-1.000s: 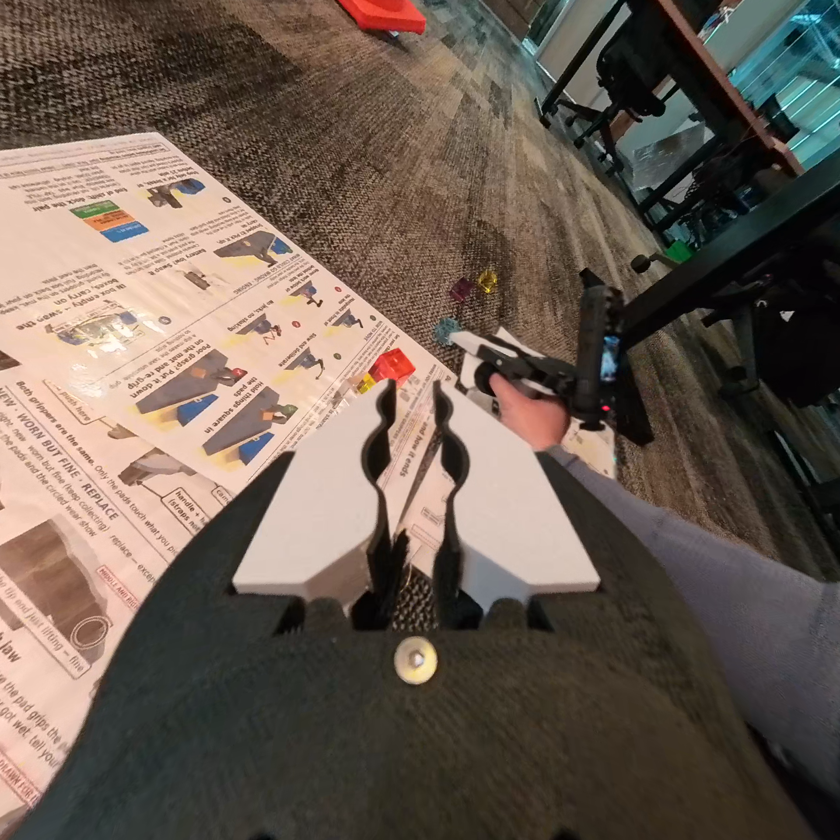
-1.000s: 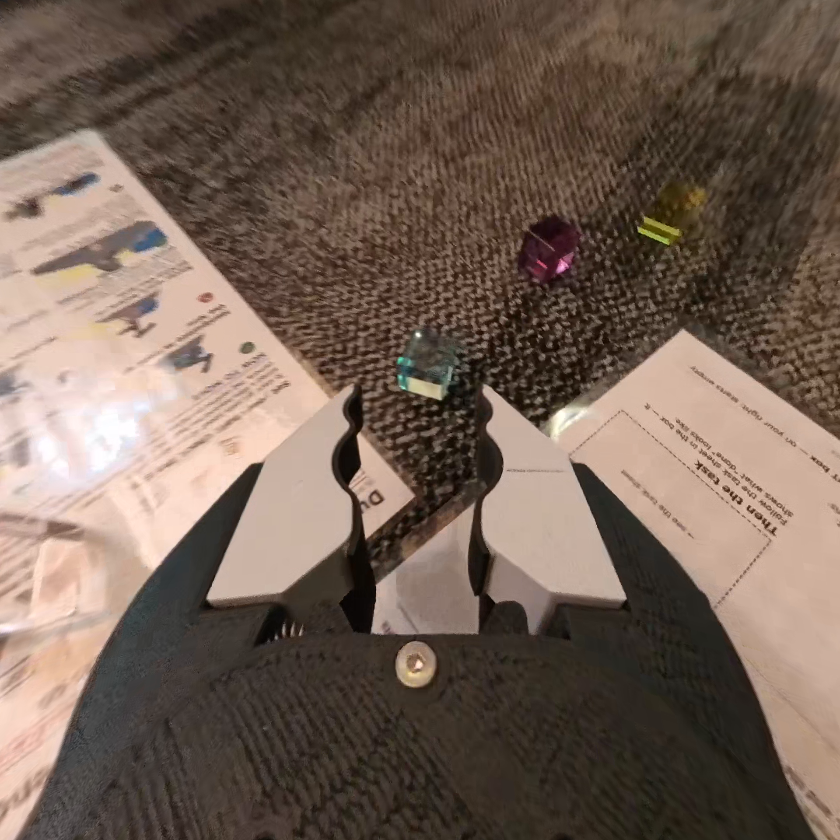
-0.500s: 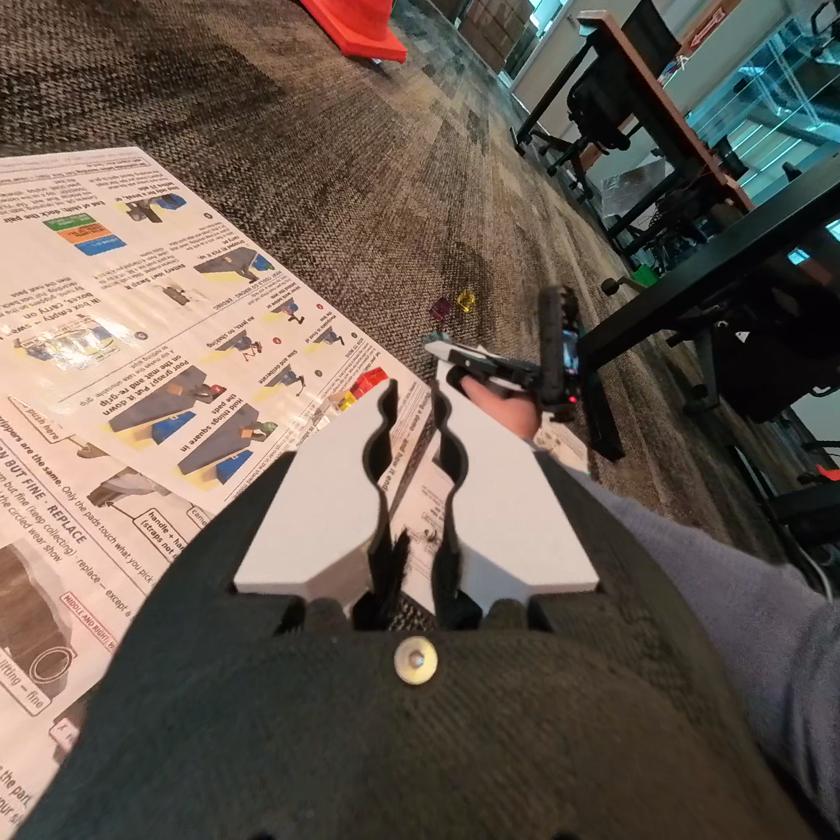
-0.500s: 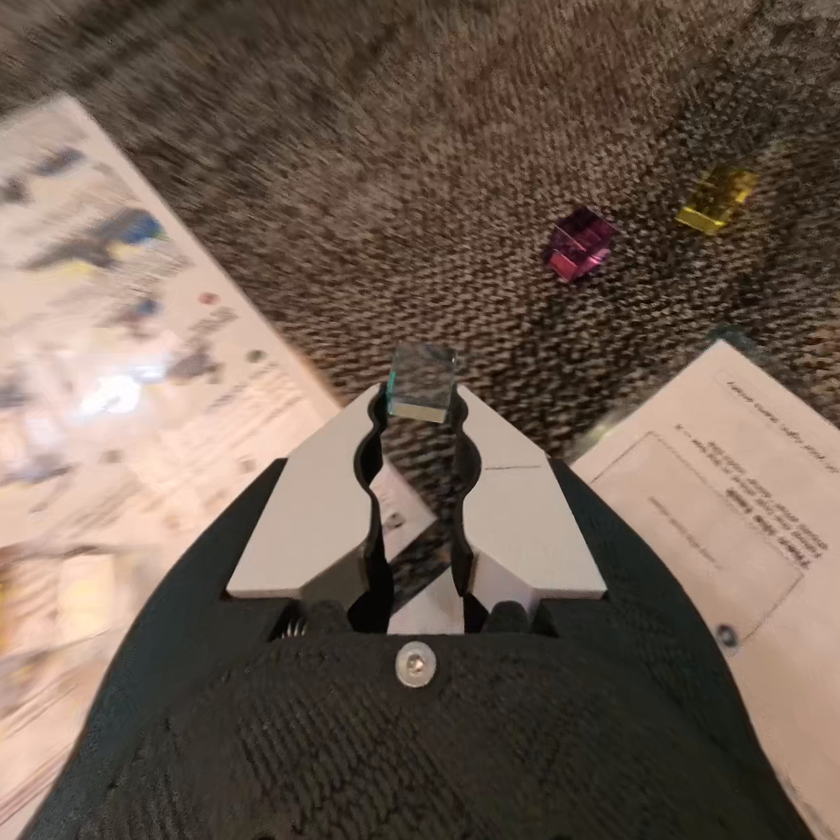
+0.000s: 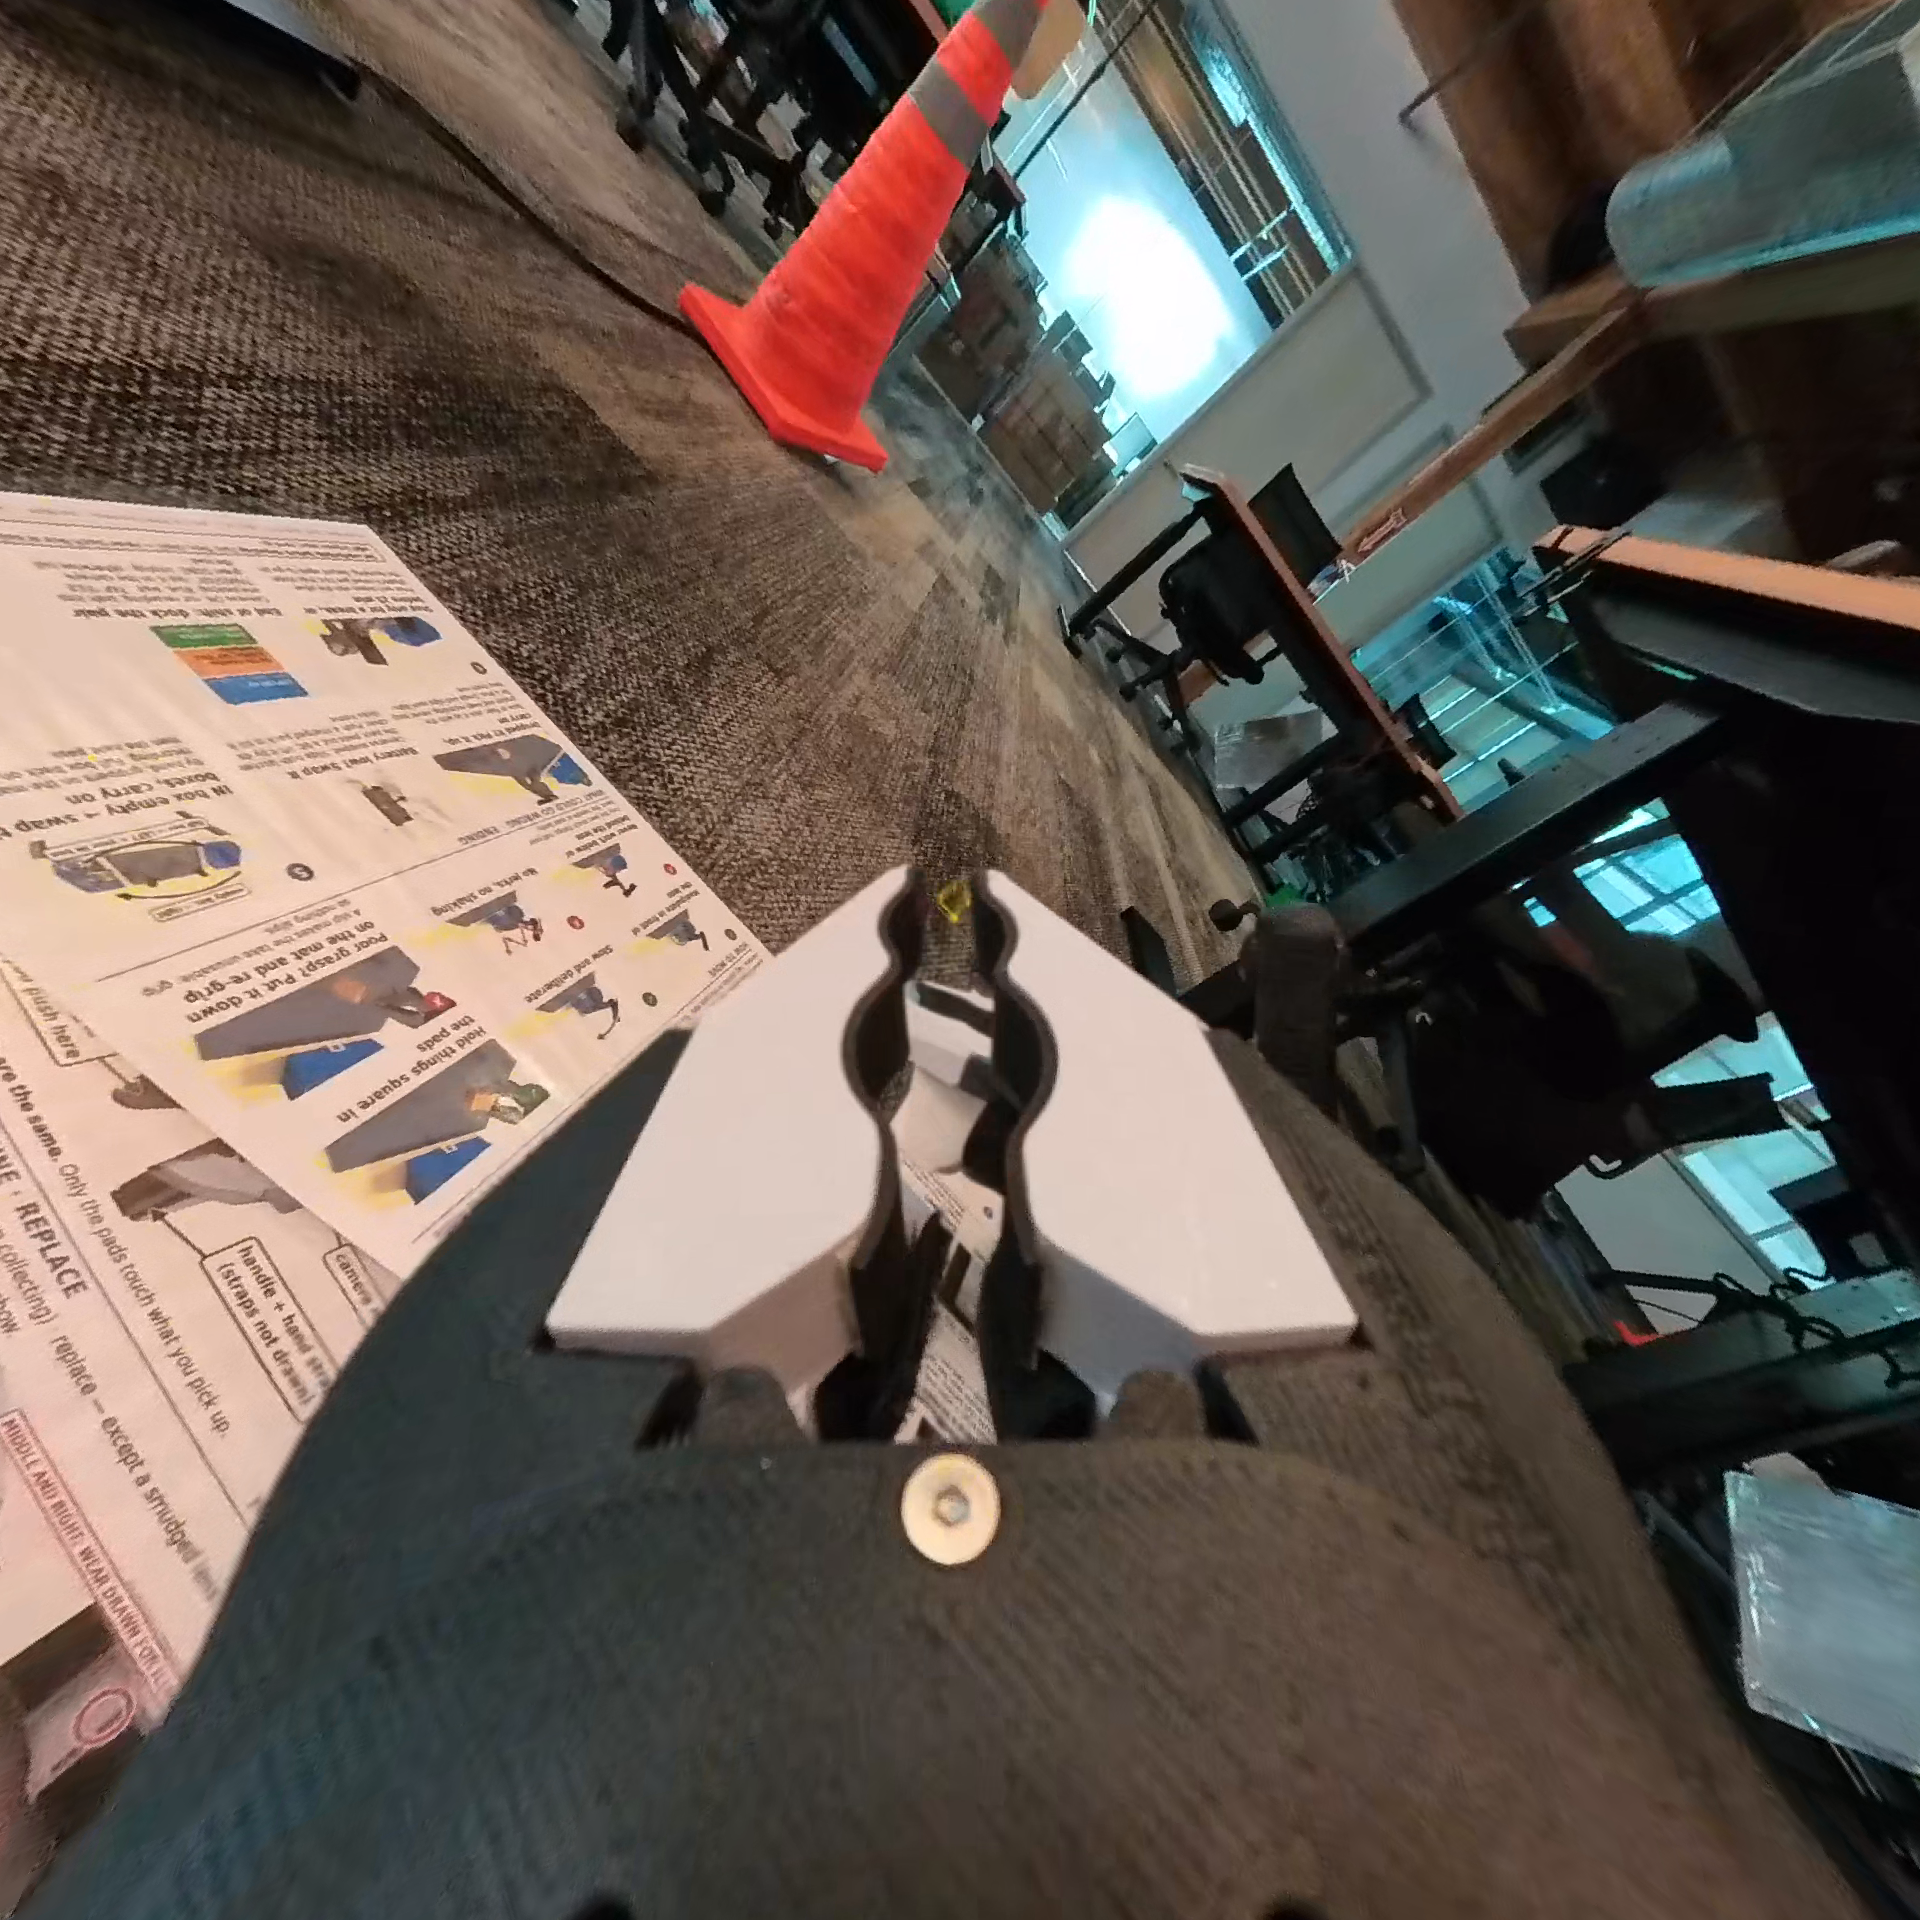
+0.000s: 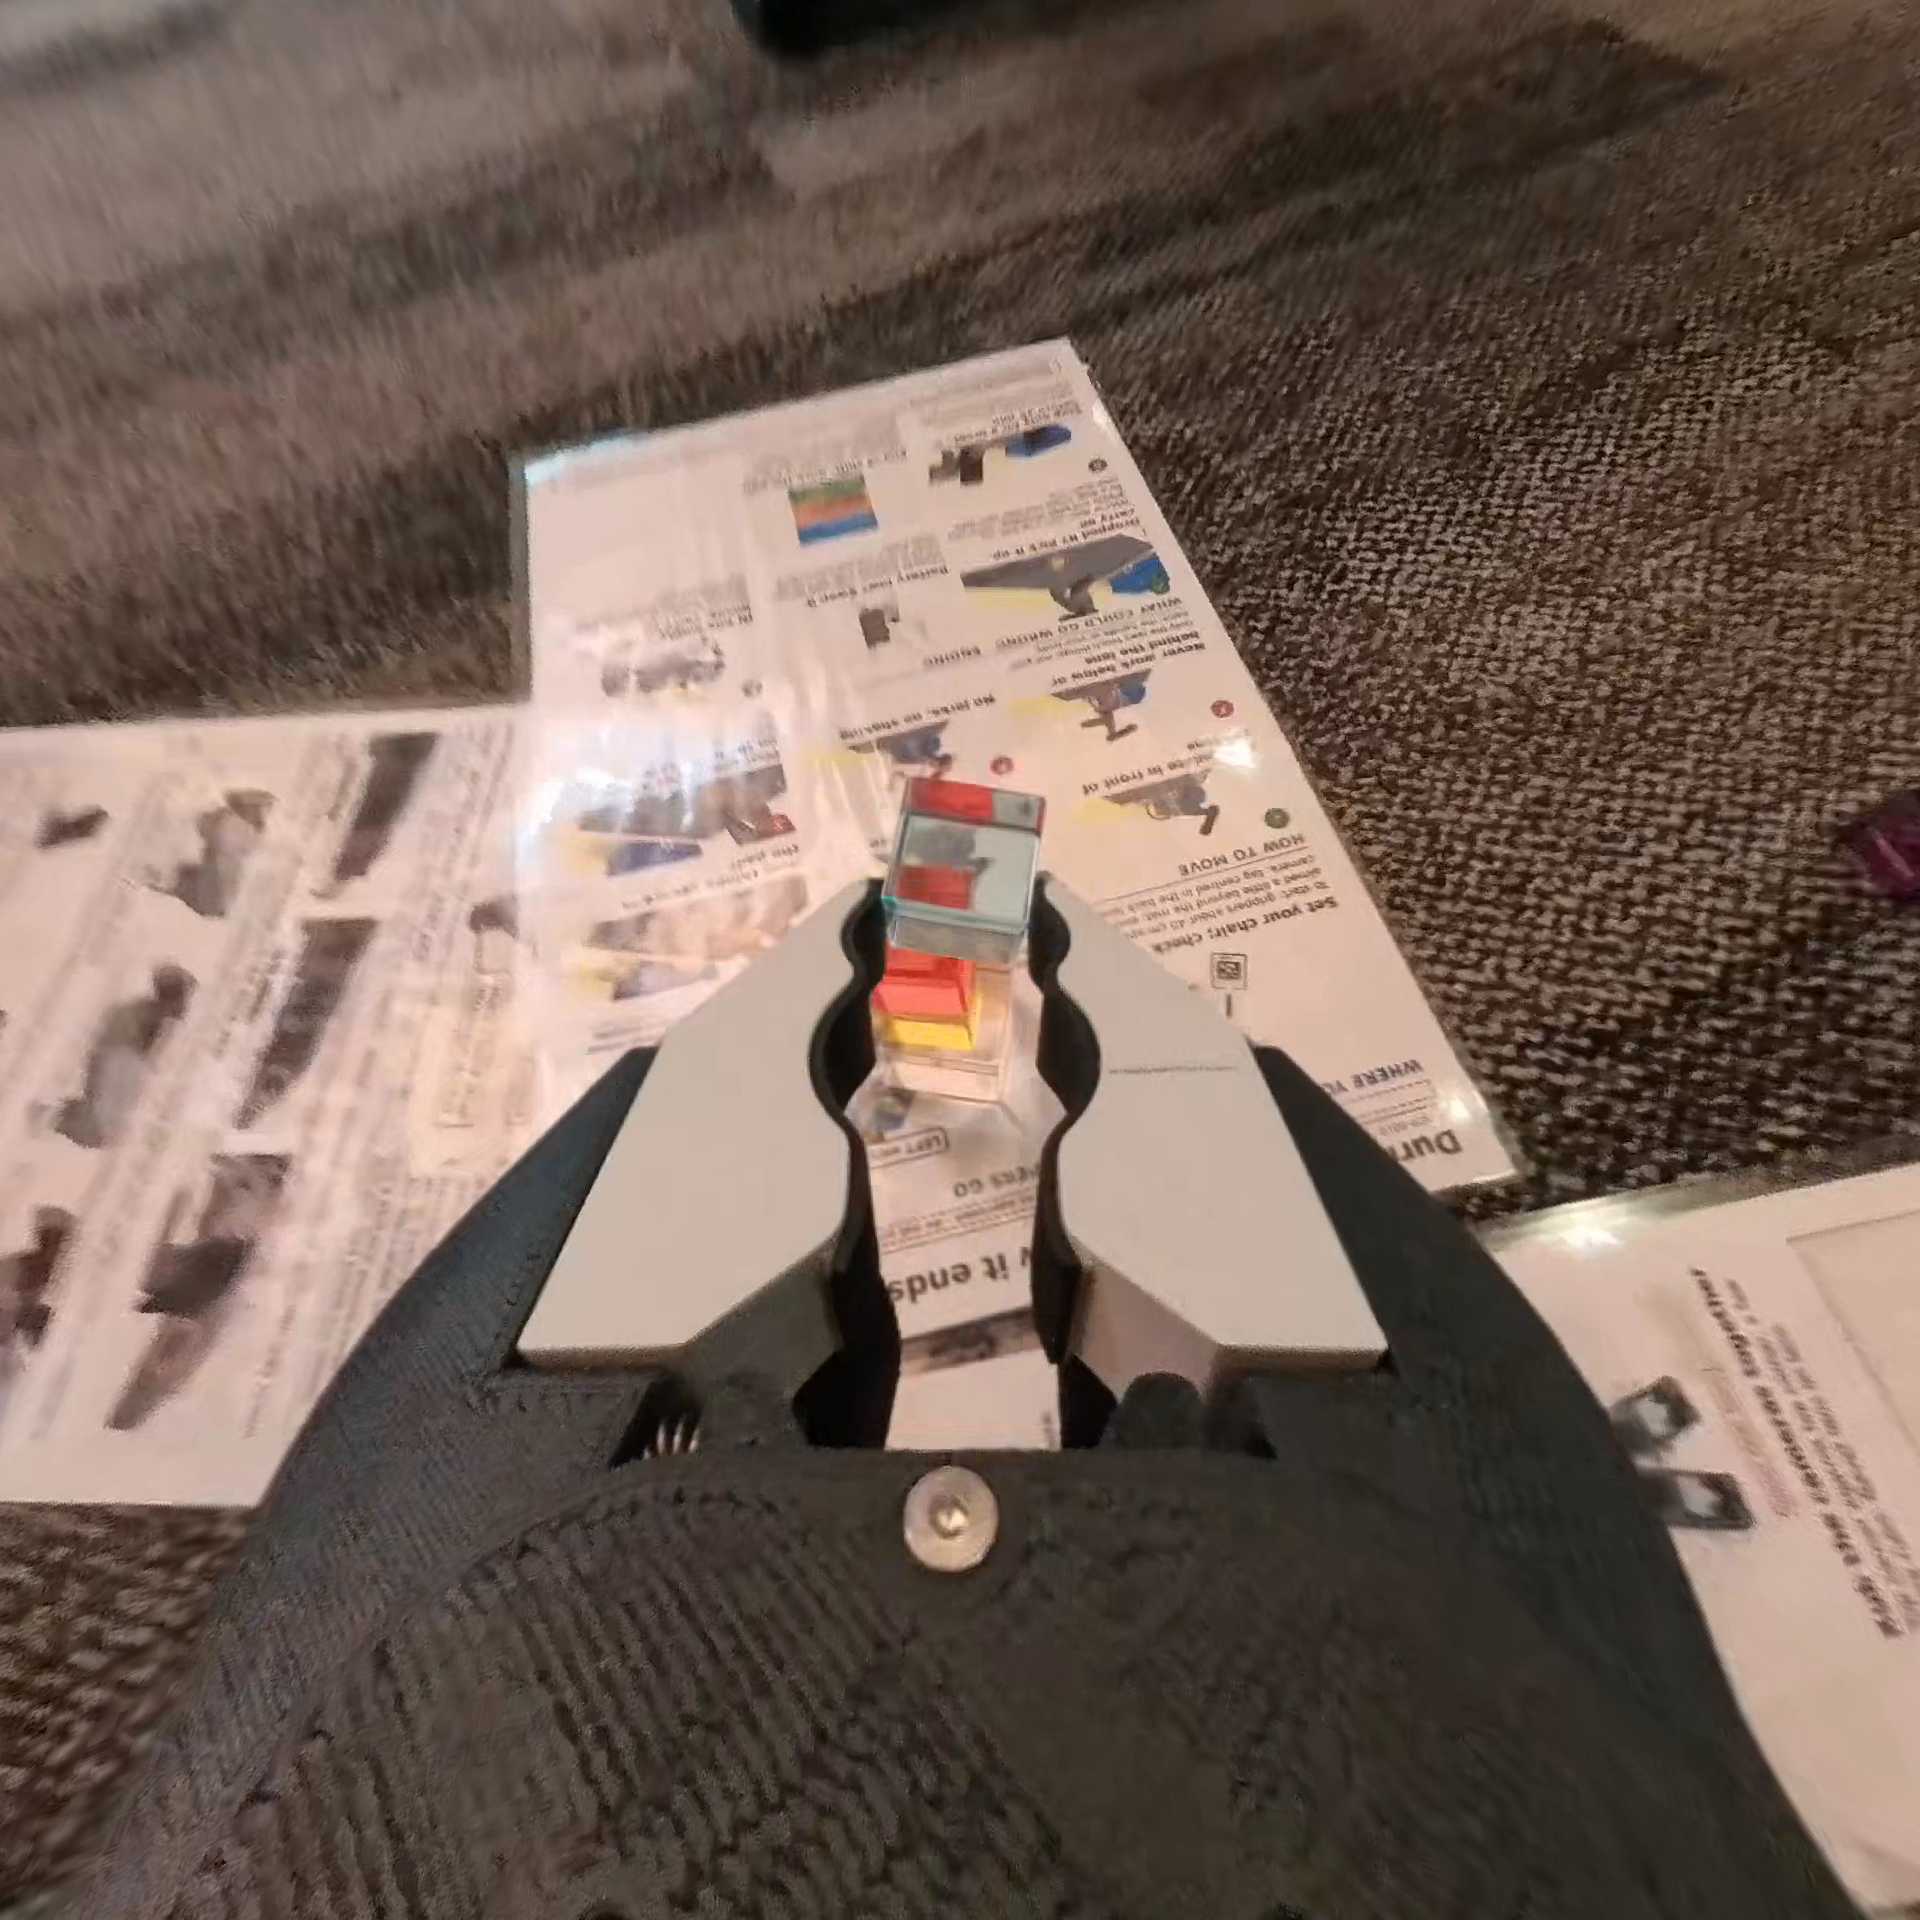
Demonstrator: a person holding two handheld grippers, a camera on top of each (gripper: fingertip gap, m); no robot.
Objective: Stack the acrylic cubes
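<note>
My right gripper [image 6: 954,889] is shut on a clear pale-blue cube [image 6: 964,868], with both pads pressed on its sides. It holds the cube just above a small stack of a red cube [image 6: 920,987] on a yellow cube [image 6: 925,1034], which stands on a laminated instruction sheet [image 6: 1143,623]. My left gripper [image 5: 948,883] is raised over the same sheet [image 5: 312,831] with its jaws nearly together and nothing between them. A small yellow cube [image 5: 951,902] lies far off on the carpet and shows through the narrow gap.
A purple cube [image 6: 1886,852] lies on the carpet at the right edge. More printed sheets lie to the left [image 6: 208,987] and right [image 6: 1766,1455]. An orange traffic cone [image 5: 862,260] stands far ahead. Desks and office chairs [image 5: 1299,644] stand to the right. The left gripper's tips are roughly 20 centimetres from the right gripper's.
My right gripper closed on the pale-blue cube on the carpet, lifted it and carried it left over the sheet to the stack. My left gripper tilted upward and its jaws narrowed.
</note>
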